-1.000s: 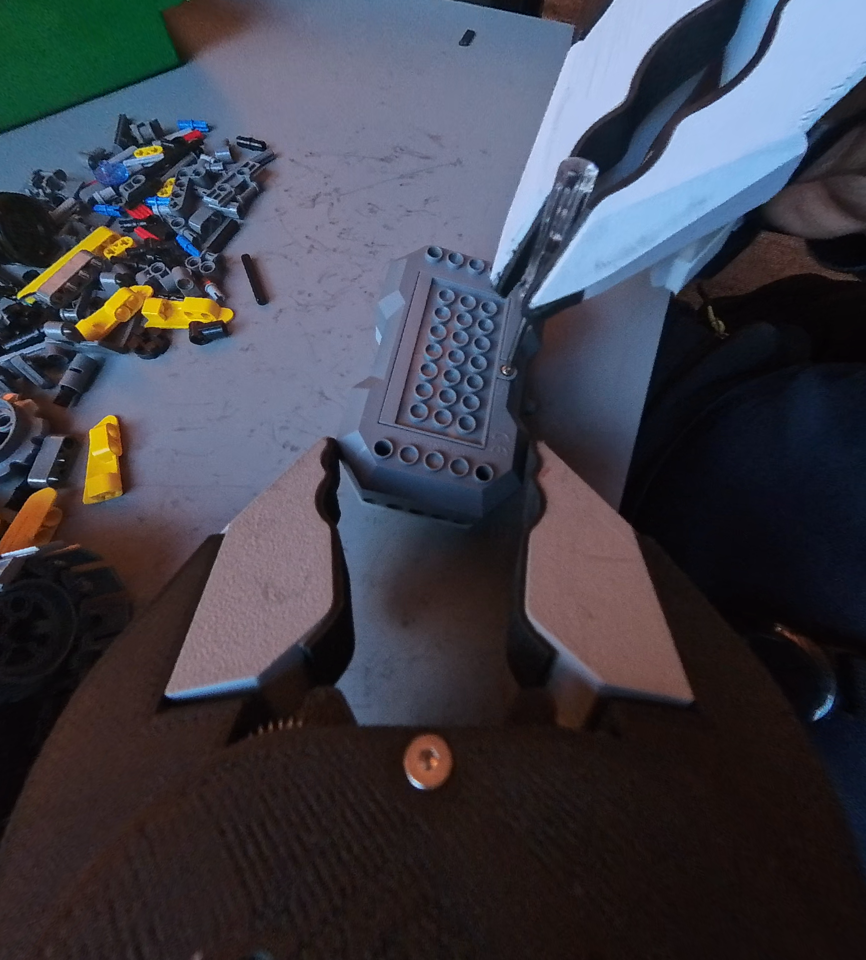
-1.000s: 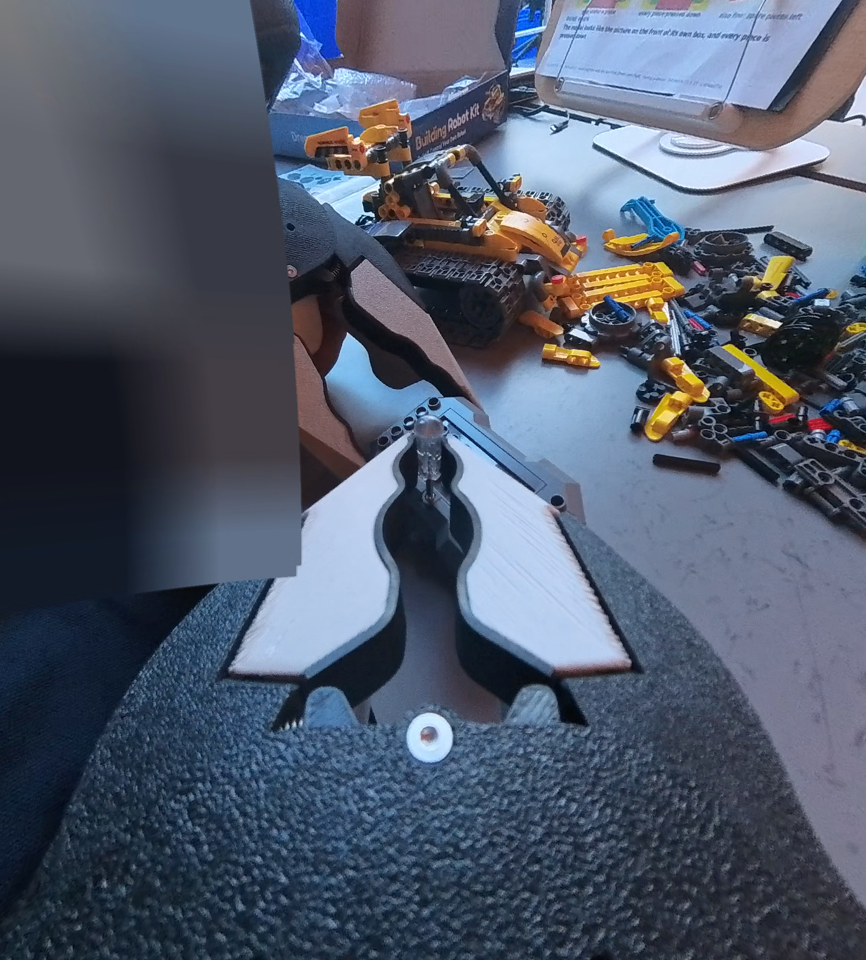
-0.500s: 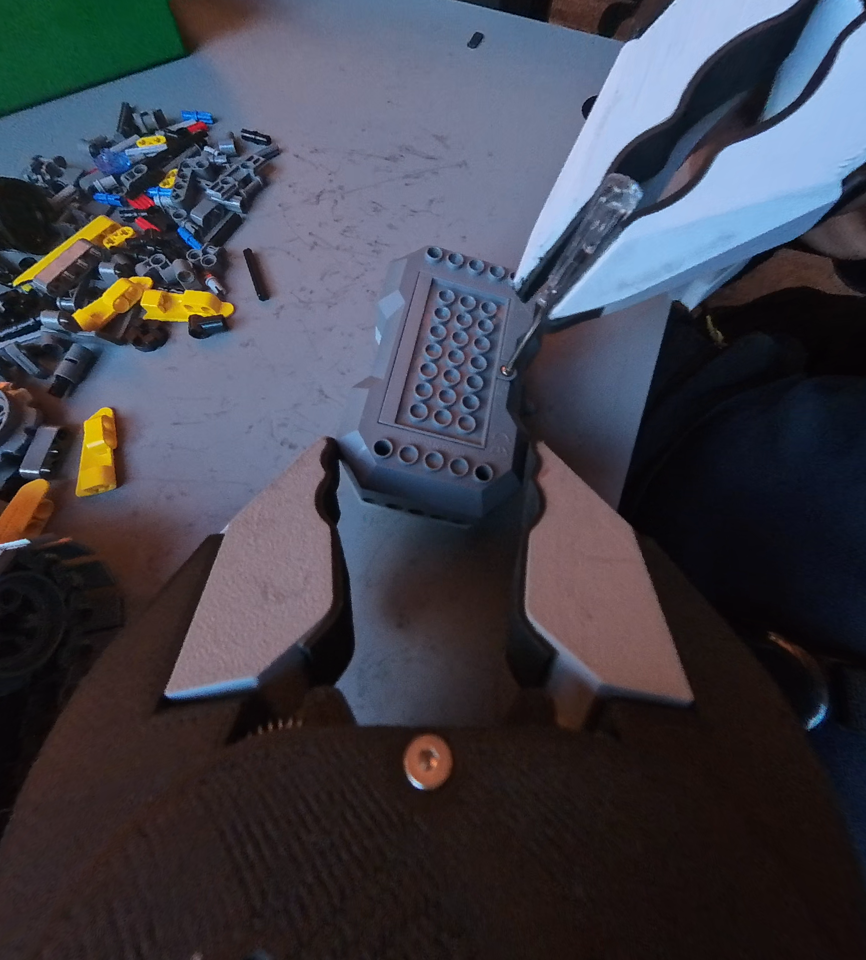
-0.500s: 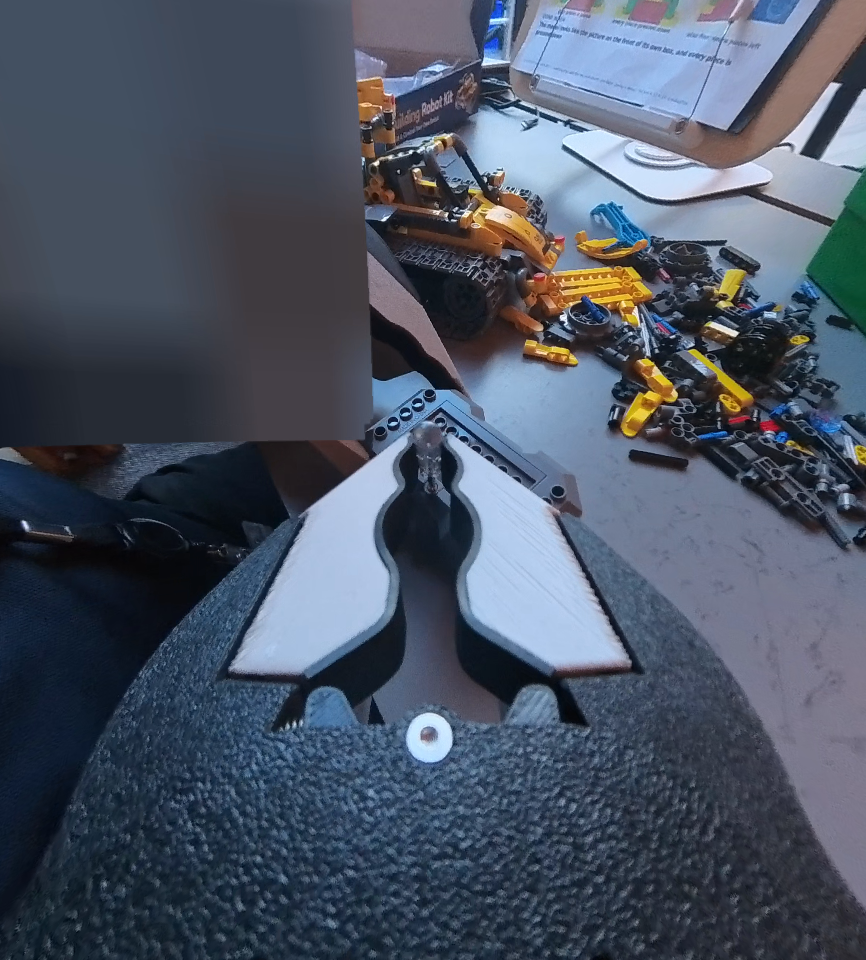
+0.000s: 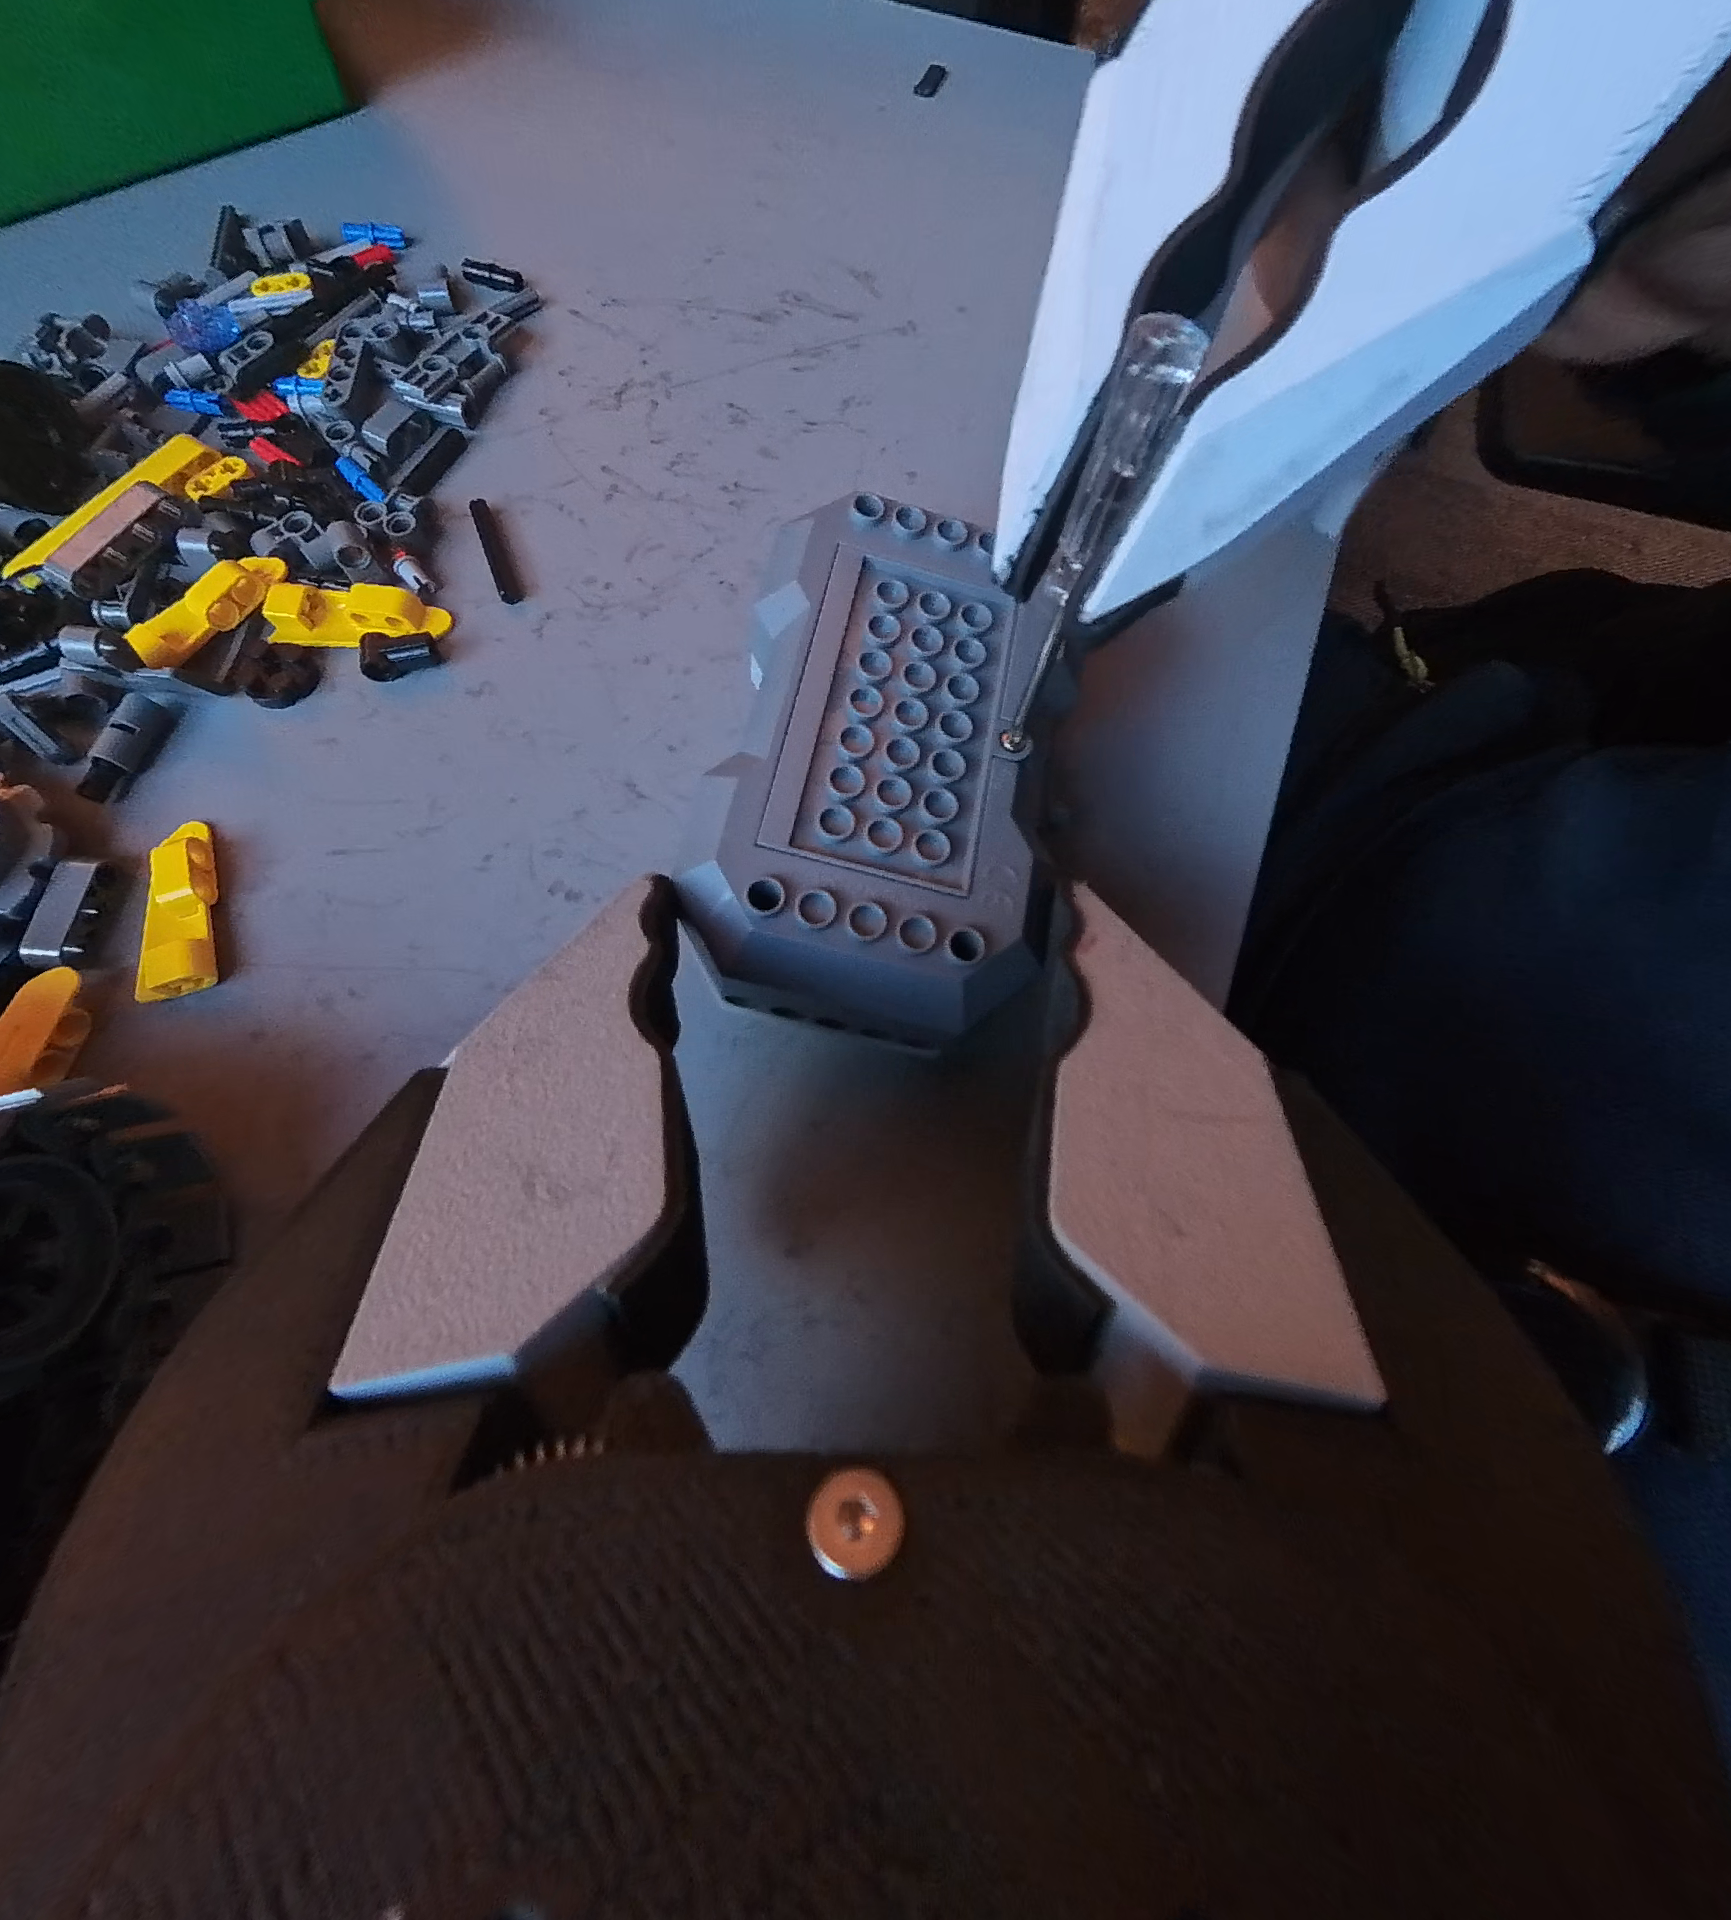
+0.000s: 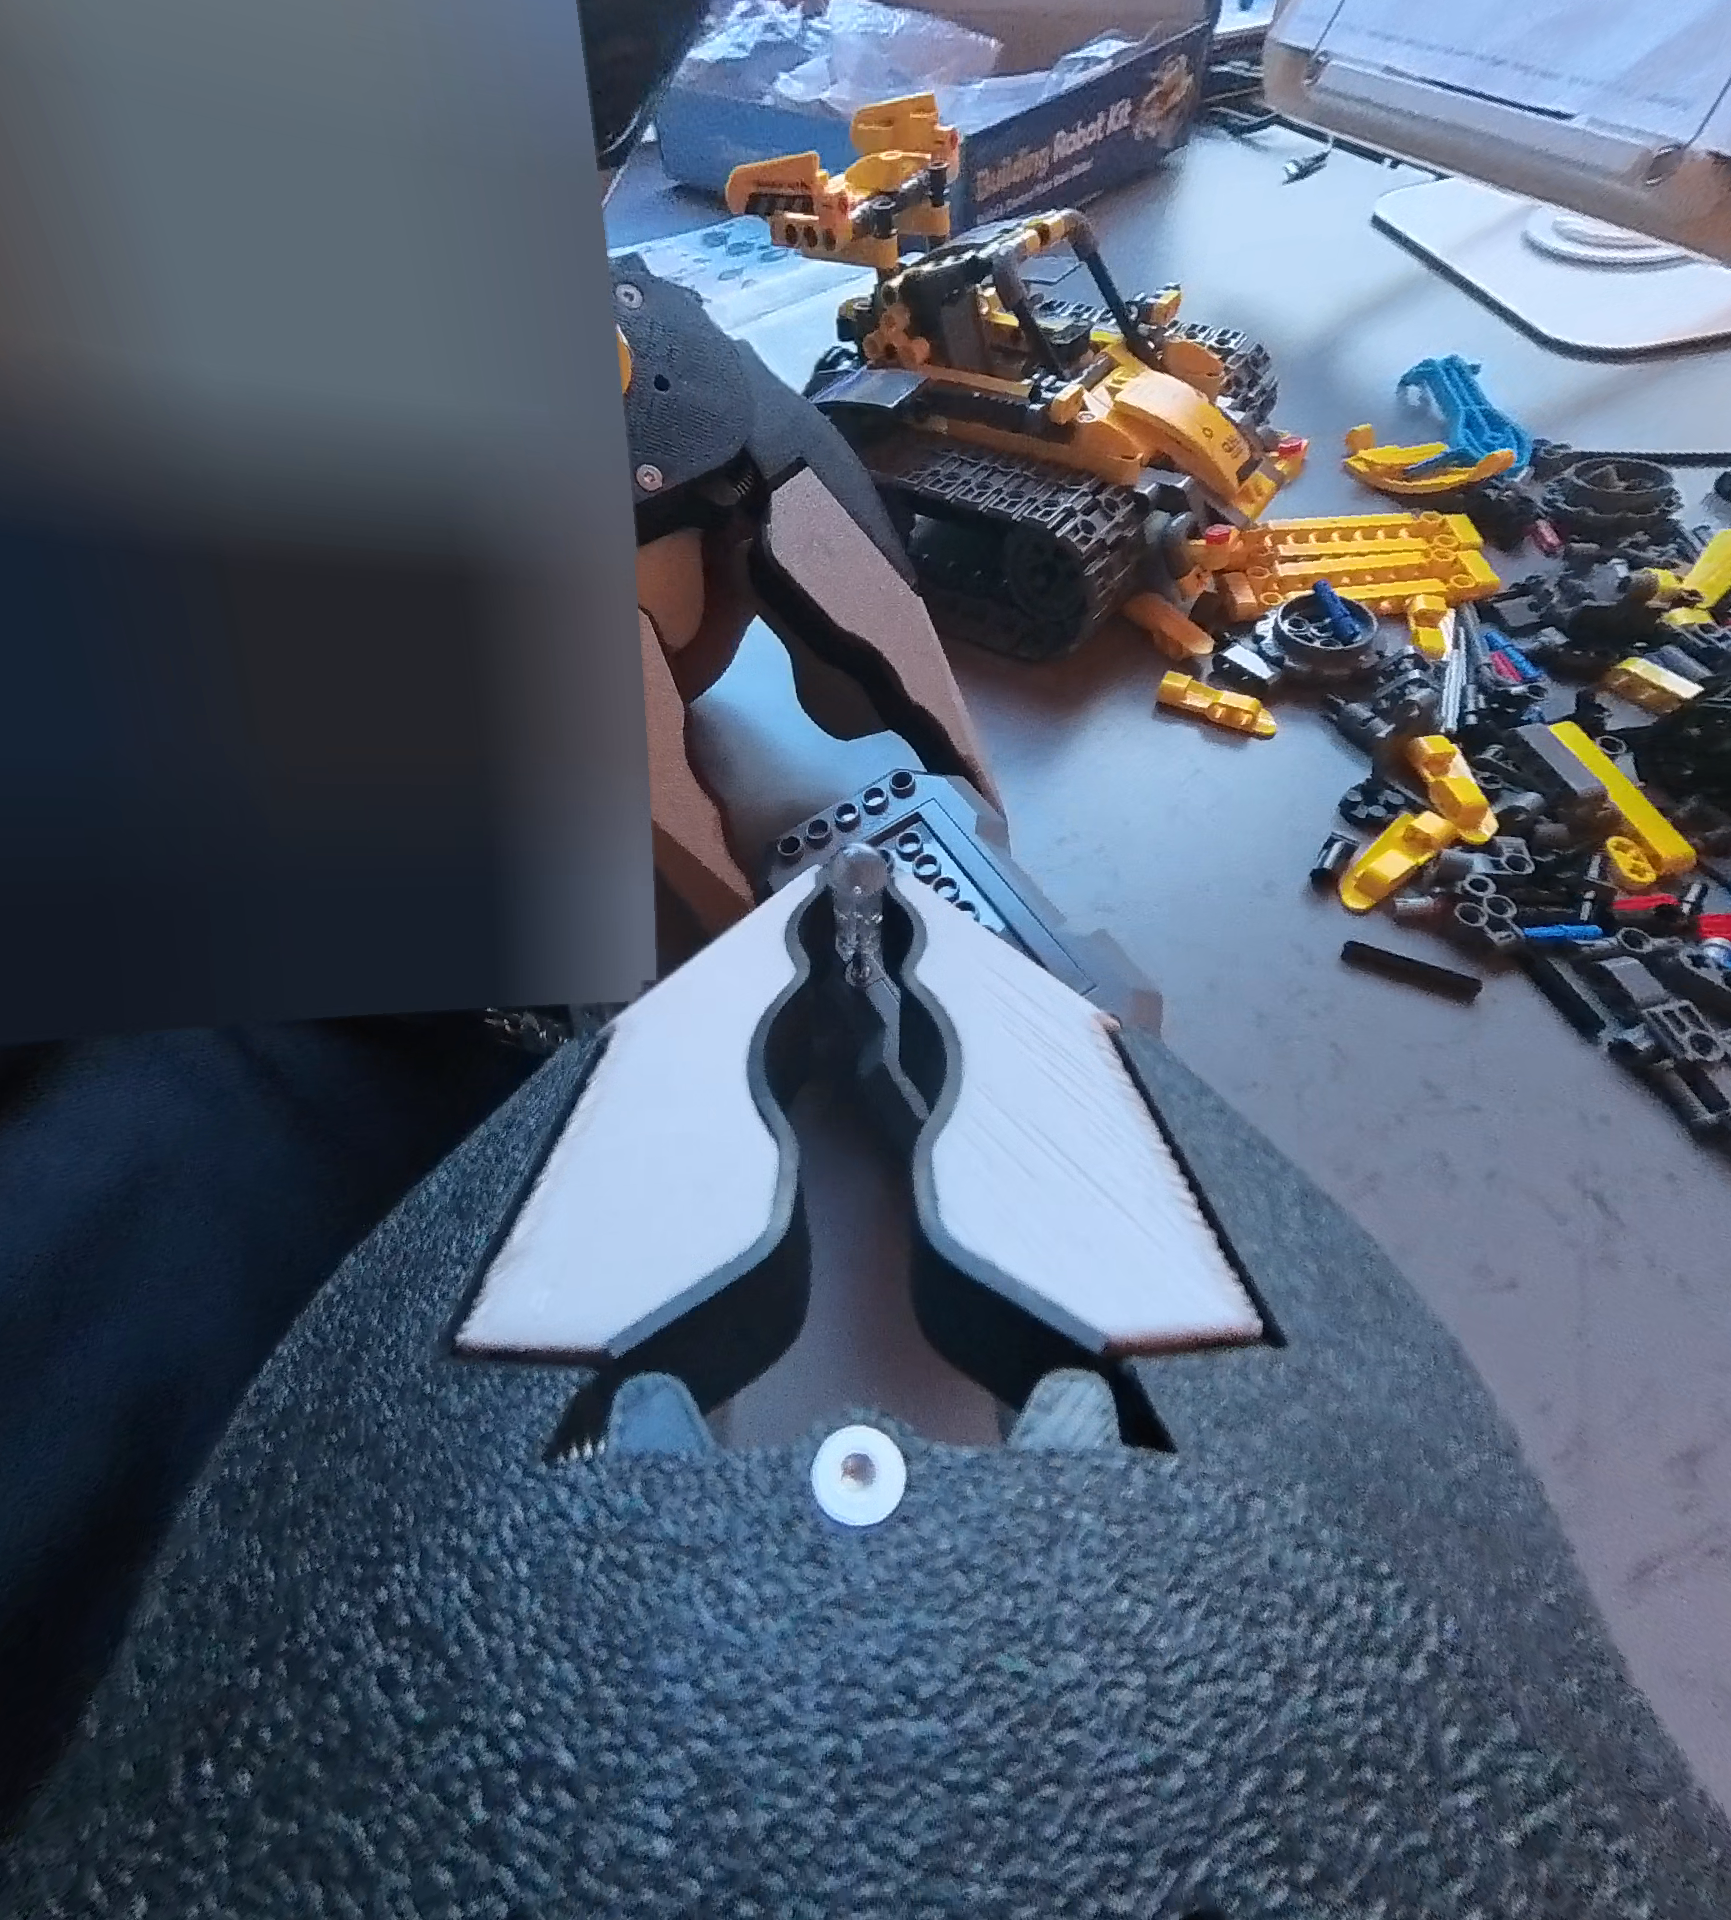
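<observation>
My left gripper (image 5: 861, 914) is shut on a grey studded block (image 5: 892, 748) and holds it by its near end just above the table edge. My right gripper (image 5: 1043, 592), with white fingers, is shut on a small clear-handled screwdriver (image 5: 1131, 447). The screwdriver's tip rests on a screw (image 5: 1015, 740) on the block's right rim. In the right wrist view the right gripper (image 6: 856, 883) holds the screwdriver handle (image 6: 856, 904) over the block (image 6: 954, 862), with the left gripper's brown fingers (image 6: 861, 644) behind it.
A pile of loose yellow, black, grey and blue building pieces (image 5: 217, 520) lies left of the block, also in the right wrist view (image 6: 1567, 779). A yellow tracked model (image 6: 1048, 447), a kit box (image 6: 1069, 145) and a sheet stand (image 6: 1567, 114) stand behind. A person's dark clothing (image 5: 1567, 987) lies beyond the table edge. The grippers' ends are close to 6 centimetres from one another.
The right gripper tilted the screwdriver to the right, then back more upright, with the tip staying on the screw. The left gripper and block have held still.
</observation>
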